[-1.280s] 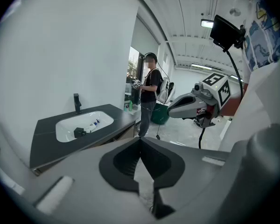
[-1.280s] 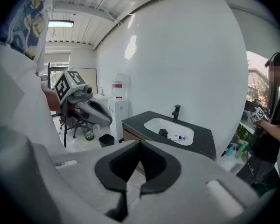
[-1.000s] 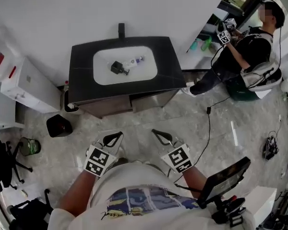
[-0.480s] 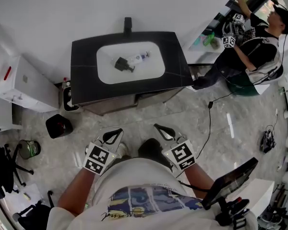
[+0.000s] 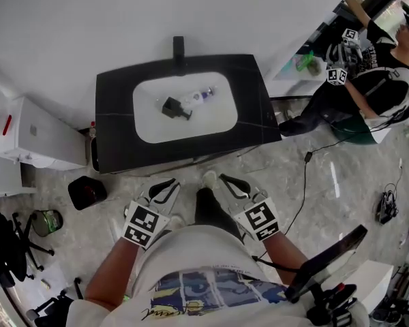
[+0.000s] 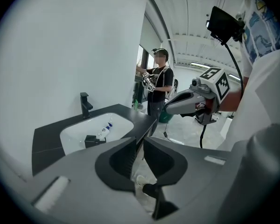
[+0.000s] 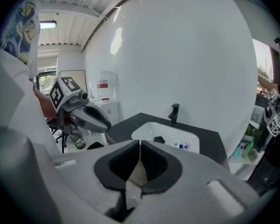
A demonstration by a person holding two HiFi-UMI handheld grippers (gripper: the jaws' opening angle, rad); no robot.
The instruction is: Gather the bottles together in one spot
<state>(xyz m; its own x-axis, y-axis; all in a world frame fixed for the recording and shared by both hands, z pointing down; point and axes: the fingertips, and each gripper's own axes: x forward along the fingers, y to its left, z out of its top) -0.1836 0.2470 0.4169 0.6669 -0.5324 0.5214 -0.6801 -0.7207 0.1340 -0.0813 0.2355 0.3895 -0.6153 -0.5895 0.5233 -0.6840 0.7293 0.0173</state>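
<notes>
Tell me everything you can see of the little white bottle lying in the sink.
The white bottle is small and slim, pale-bodied, probably plastic, with a blue-purple patch toward one end; cap or label, I cannot tell. It lies on its side in the white basin of the black counter, slanted in the head view. A black object lies beside its other end; whether they touch is unclear. Nothing else touches it.

A plain white wall (image 5: pixel 88 19) fills the top of the head view. Against it stands a black vanity (image 5: pixel 116 148) with a white basin (image 5: pixel 150 125) and a black tap (image 5: pixel 178 46). Grey marbled floor (image 5: pixel 368 176) spreads below, with a white cabinet (image 5: pixel 34 138) at left.
</notes>
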